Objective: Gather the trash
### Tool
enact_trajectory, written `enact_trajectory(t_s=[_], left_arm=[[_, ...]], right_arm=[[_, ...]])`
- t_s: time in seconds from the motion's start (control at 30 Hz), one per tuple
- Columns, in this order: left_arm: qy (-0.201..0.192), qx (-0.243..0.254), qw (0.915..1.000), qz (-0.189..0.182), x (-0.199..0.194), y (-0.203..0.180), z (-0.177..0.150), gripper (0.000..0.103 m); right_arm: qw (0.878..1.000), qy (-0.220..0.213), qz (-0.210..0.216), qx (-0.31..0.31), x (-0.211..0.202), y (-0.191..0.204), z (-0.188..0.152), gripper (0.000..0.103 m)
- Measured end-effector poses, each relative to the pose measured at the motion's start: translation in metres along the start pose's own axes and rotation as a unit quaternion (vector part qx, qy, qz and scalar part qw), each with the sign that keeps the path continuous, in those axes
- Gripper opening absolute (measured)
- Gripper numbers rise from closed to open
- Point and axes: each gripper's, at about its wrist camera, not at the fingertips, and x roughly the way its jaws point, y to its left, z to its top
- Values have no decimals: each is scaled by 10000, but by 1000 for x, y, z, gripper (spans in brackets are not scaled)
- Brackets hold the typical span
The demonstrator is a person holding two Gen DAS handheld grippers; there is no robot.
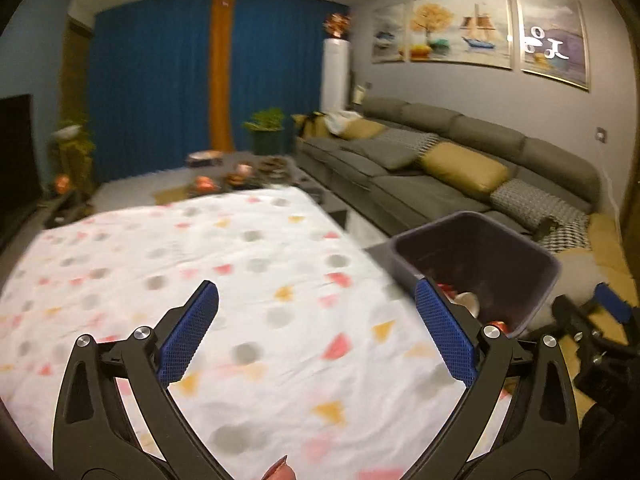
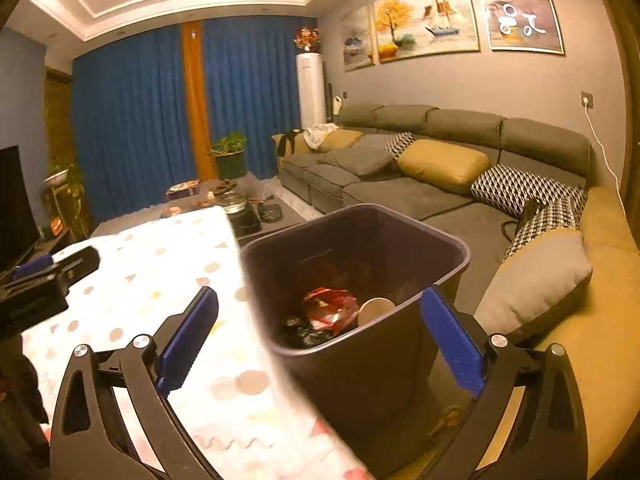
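The left-wrist view is smeared by motion, so the desk under its white cloth with pink, yellow and grey shapes reads only softly, and a small reddish thing at the bottom edge is cut off and cannot be identified. Just beside the desk's edge stands the trash bin, a dark, smooth-walled, rounded-rectangular tub. Inside it lie a crumpled red wrapper, a pale paper cup on its side and some dark, glossy scraps that are hard to make out. The left tongs hang over the cloth, textured blue pads spread wide, gripping nothing. The right tongs straddle the bin's near rim, likewise spread wide and empty-handed. Behind the bin runs a grey sofa with mustard and patterned cushions.
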Motion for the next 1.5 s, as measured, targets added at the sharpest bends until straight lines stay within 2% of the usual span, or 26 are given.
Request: enact_trajectory(t_s=[0.2,0.37,0.63,1.0,1.5], left_arm=[[-154,-170,9990,386,-64,28,-18,97],[-163,-290,9970,703,-102,45,-41,97],[-218,-422,9960,762,-154,63,-69,97],[-382,-484,9959,667,-190,73,-77,97],[-445,-571,9956,598,-202,78,-77,97]], right_arm=[[9998,-121,177,-19,-39,23,-10,97],[9997,-146,216,-24,-71,34,-22,97],[9989,-343,254,-192,-118,46,-35,97],[9966,-622,384,-375,-158,62,-41,97],[9960,-672,439,-403,-163,70,-40,97]])
